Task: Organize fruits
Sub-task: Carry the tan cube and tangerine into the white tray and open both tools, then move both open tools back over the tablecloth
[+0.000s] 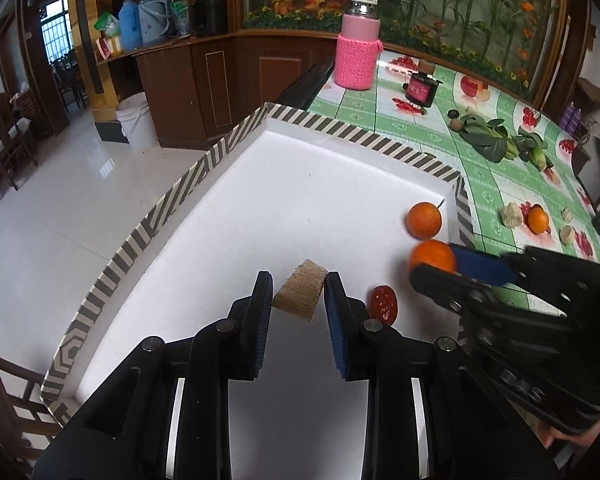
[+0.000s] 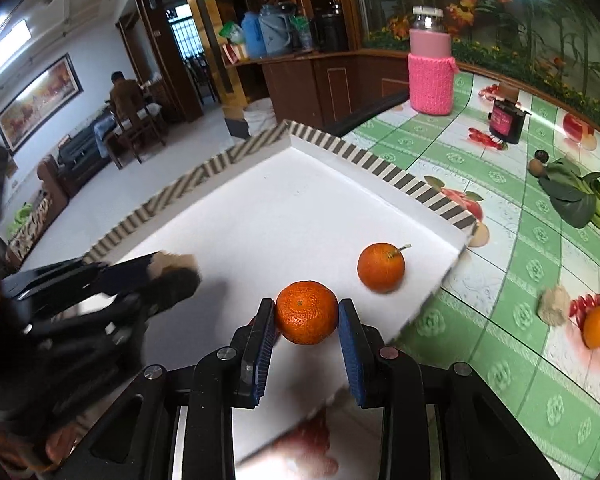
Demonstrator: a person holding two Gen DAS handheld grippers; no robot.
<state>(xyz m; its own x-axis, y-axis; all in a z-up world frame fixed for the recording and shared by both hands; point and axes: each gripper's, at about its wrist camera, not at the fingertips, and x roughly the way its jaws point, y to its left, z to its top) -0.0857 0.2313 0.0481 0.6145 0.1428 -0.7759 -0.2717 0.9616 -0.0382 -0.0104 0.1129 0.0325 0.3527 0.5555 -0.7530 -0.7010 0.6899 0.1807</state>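
A white tray with a striped rim (image 1: 364, 132) (image 2: 400, 176) lies at the table's left end. My left gripper (image 1: 298, 286) is shut on a tan wedge-shaped piece (image 1: 300, 296) just above the tray floor. My right gripper (image 2: 306, 308) is shut on an orange (image 2: 306, 314) over the tray's near right part. In the left wrist view the right gripper (image 1: 434, 262) and its orange (image 1: 430, 254) come in from the right. A second orange with a stem (image 1: 424, 220) (image 2: 381, 267) rests in the tray near its right rim. A red slice (image 1: 384, 304) lies on the tray floor.
On the green checked tablecloth (image 2: 500, 280) lie another orange (image 2: 598, 327) (image 1: 538, 220), tan lumps (image 2: 554, 306), leafy greens (image 1: 488, 136), a dark jar (image 1: 420, 90) and a pink-sleeved bottle (image 1: 356, 56). Left of the tray the table ends above a white tiled floor (image 1: 60, 208).
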